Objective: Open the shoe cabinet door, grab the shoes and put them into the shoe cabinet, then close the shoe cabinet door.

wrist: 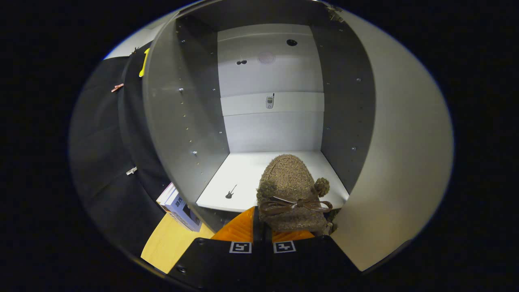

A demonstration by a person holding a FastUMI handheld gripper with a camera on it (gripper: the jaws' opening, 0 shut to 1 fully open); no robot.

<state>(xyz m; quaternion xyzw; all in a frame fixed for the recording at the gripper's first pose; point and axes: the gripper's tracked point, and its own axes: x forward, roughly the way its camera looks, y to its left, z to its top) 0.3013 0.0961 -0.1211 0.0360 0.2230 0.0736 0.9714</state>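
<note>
Gripper [262, 233] sits low in front of the open shoe cabinet [182, 121], fingers drawn nearly together w/ only a thin dark gap between them. The heel end of a brown fuzzy shoe [290, 190] is right at the fingertips — it looks pinched there, but the contact itself is hidden behind the shoe's heel, so cannot tell for sure whether both fingers press on it.

Shoe points away from the gripper, toe into the cabinet, sole-pattern side facing up, tilted. Two pom-poms, one each side, and a brown ribbon bow [298, 205] across the heel end. Toe is over the white bottom shelf [243, 174]; heel overhangs the shelf's front edge toward the fingers. Whether the toe touches the shelf — unclear.

Cabinet door [401, 142] is swung open on the right, pale inner face toward the camera. Inside: grey side walls w/ rows of peg holes, white back panel. Small guitar sticker [230, 192] on the shelf left of the shoe, phone sticker [269, 101] on the back panel.

Left of the cabinet, a stack of books [178, 205] on a yellowish wood floor [170, 243], black cloth behind.
</note>
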